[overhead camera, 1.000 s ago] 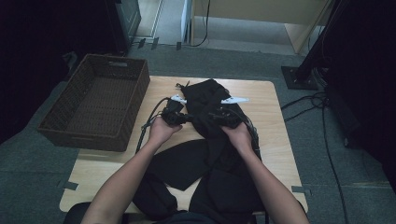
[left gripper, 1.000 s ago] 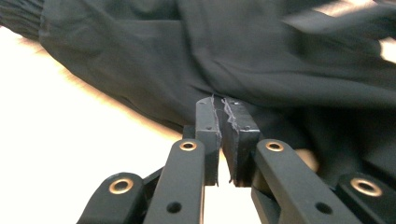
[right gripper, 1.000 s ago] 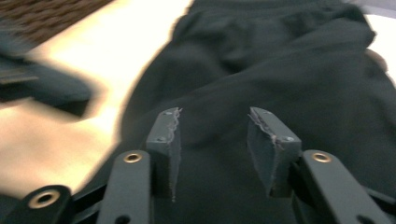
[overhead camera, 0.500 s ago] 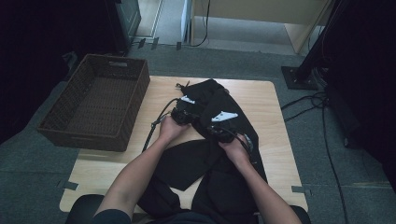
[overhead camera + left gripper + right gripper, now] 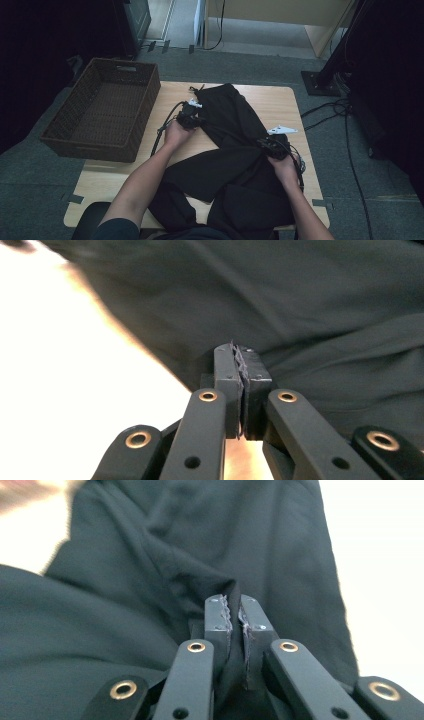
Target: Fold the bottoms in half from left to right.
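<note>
A black garment [image 5: 227, 105] lies spread over the wooden table [image 5: 272, 102], and its lower part hangs over the near edge. My left gripper [image 5: 192, 119] is at the garment's left edge. Its jaws have just closed further and now pinch a thin fold of the cloth [image 5: 300, 315] at the left gripper's tips [image 5: 236, 352]. My right gripper [image 5: 268, 144] is at the garment's right side. It is shut on a bunched fold of the cloth [image 5: 165, 565] at its tips [image 5: 234, 602], after its jaws closed and then eased a little. The cloth runs taut between the two grippers.
A dark wicker basket [image 5: 100, 147] stands at the table's left edge, with nothing inside it. Cables [image 5: 345, 120] trail over the grey floor to the right. A black stand base [image 5: 320, 82] sits beyond the table's far right corner.
My right gripper has swung right and toward the person, drawing the cloth out with it. The left gripper shifted only slightly at the garment's left edge.
</note>
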